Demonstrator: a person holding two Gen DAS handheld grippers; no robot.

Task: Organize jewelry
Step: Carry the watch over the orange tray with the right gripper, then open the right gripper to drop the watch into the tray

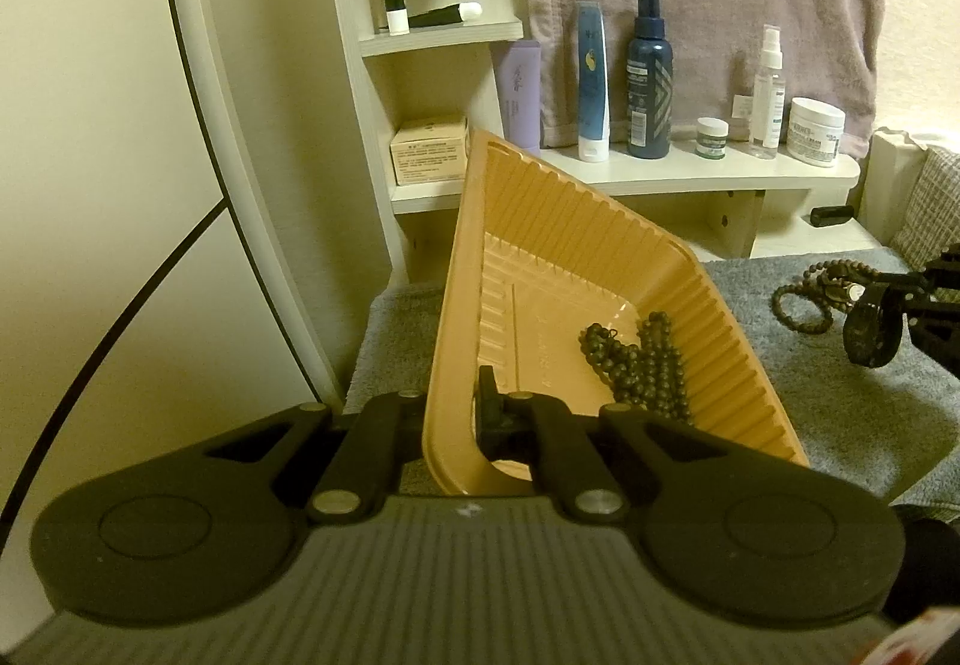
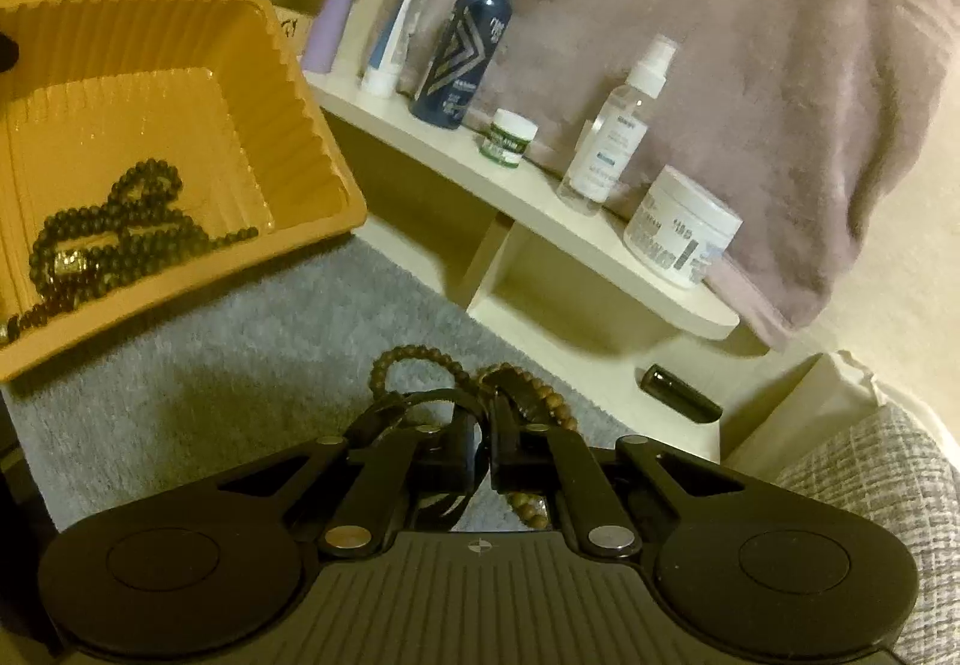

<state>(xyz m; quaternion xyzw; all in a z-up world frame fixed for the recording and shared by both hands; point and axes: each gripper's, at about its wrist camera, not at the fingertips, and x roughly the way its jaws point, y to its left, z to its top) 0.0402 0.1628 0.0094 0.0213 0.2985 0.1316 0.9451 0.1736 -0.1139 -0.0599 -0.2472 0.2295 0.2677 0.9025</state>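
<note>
Beads sit dark in the low corner of the orange tray [image 1: 600, 221], which my left gripper [image 1: 456, 413] tilts, jaws clamped on its near rim. That dark bead string [image 1: 642, 359] stays inside. My right gripper [image 2: 483, 425] has pinched shut on a black loop [image 2: 420, 401] beside the brown bead bracelet [image 2: 414, 356] over the grey towel [image 2: 210, 365].

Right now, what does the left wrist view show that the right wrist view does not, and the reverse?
Only the left wrist view shows the left claw shut on the orange tray's rim, and the small box on the lower shelf. Only the right wrist view shows the right claw shut on a black strap beside the brown bead bracelet. Both show the dark beads in the tray, the blue bottle and the grey towel.
</note>
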